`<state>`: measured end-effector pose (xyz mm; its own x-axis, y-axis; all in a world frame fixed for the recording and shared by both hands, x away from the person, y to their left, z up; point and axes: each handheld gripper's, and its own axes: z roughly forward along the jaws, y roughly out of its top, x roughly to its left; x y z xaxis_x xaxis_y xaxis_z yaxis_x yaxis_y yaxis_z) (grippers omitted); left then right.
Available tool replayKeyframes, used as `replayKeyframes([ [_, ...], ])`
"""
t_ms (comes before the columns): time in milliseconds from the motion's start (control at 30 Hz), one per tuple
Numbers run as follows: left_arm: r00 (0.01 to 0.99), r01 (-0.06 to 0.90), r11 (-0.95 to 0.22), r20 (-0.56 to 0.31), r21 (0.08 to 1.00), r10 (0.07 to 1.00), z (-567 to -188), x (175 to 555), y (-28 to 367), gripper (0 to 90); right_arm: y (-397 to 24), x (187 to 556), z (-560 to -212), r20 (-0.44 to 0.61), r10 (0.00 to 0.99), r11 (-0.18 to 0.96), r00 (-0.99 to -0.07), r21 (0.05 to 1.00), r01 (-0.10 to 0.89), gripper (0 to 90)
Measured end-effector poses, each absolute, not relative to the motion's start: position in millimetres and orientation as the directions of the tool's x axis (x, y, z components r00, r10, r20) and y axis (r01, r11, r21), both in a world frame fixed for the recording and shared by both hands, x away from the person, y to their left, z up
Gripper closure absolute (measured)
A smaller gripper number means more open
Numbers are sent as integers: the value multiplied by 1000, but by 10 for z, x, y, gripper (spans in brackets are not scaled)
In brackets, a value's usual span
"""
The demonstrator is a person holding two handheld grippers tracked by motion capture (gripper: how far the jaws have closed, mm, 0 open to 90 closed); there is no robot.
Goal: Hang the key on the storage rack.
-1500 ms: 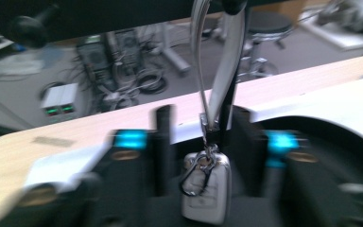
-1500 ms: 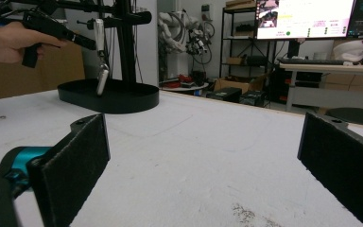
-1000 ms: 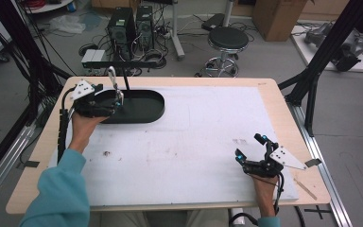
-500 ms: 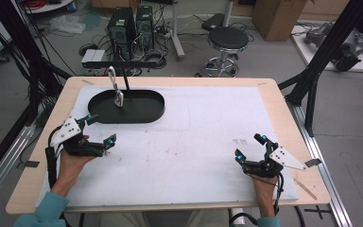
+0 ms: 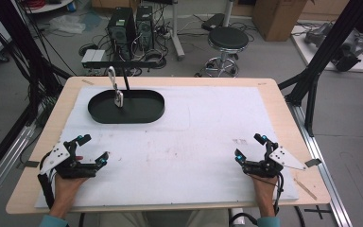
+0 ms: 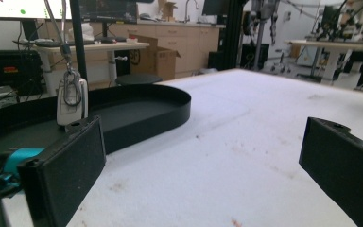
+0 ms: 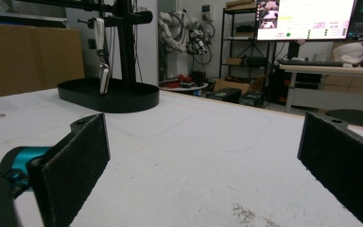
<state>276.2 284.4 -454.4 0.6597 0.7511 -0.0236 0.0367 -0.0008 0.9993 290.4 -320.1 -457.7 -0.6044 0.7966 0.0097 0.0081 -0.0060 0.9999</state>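
There are two grippers, one in each hand. The left gripper (image 5: 93,149) sits low over the near left part of the counter (image 5: 274,94). Its two fingers (image 6: 64,175) are spread wide and hold nothing. The right gripper (image 5: 250,146) sits low over the near right part, and its two fingers (image 7: 73,165) are spread wide too, with nothing between them.

One white sheet (image 5: 208,137) covers most of the counter. On its far left part sits one black oval tray (image 5: 144,111). One thin black stand (image 5: 125,80) goes up from the tray. One silver clip (image 5: 112,75) hangs from the stand, and one small white tag (image 5: 118,99) hangs under the clip, down inside the tray. Both grippers are well apart from the tray.

On the floor behind the counter stands one round black stool (image 5: 228,39).
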Motion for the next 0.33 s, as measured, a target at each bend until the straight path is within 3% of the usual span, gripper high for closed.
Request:
replayKeyframes([
  [333, 637, -33, 20, 5, 999, 771, -4583, 2693, 2853, 17, -3199, 2904, -4578, 7, 795, -5, -607, 1000, 4, 23],
])
